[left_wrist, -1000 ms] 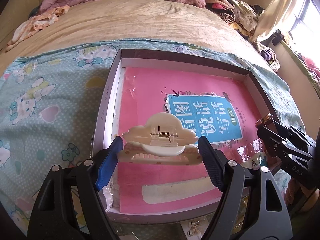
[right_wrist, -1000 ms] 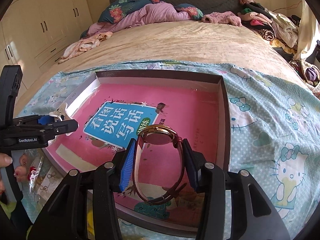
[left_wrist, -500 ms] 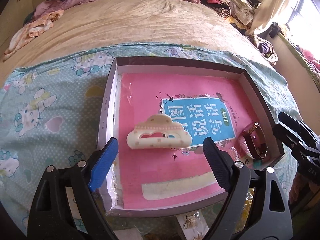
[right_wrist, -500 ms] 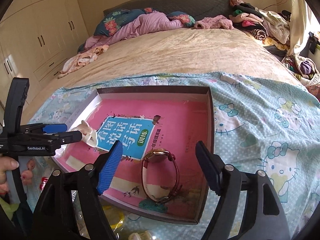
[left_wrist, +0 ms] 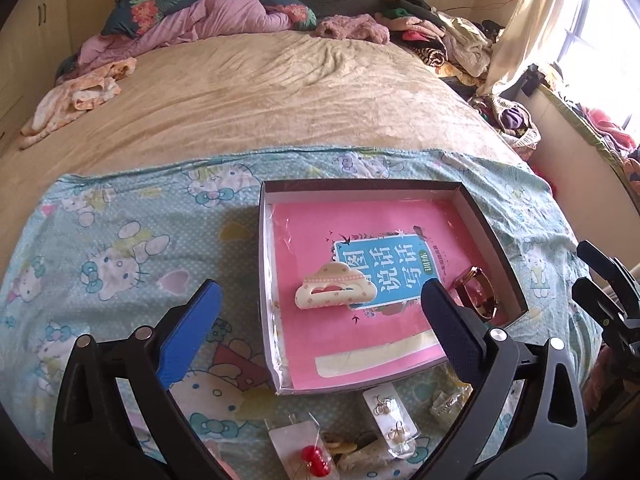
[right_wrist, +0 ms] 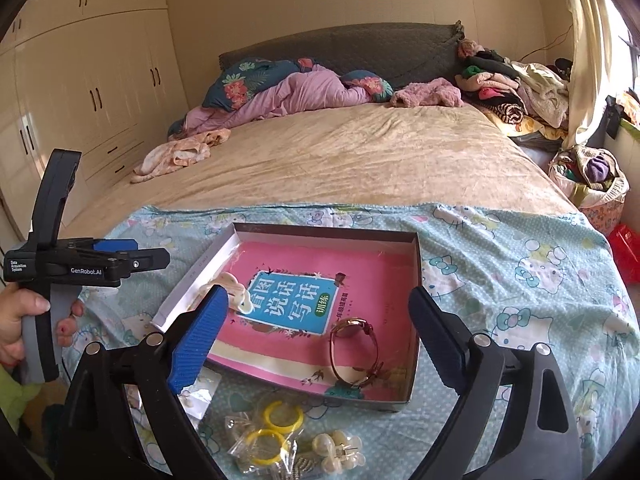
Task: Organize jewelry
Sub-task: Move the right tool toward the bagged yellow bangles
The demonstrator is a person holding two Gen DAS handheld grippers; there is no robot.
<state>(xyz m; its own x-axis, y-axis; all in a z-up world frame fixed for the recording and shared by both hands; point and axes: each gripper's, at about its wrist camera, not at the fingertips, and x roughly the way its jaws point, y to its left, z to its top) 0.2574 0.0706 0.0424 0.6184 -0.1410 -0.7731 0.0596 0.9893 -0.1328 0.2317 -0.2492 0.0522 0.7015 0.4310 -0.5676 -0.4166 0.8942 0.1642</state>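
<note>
Nearest the cameras, small jewelry packets, yellow rings and pearl studs are lying unsorted on the printed sheet, just in front of the box. Both tools have just been opening: the left gripper and right gripper are standing released, nothing between their jaws. Inside the box, 2 items are resting on its glossy pink liner: a cream, cloud-shaped plastic hair claw near the left wall, a gold-cased, red-strapped watch near the right wall. Sorting is judged partly done.
</note>
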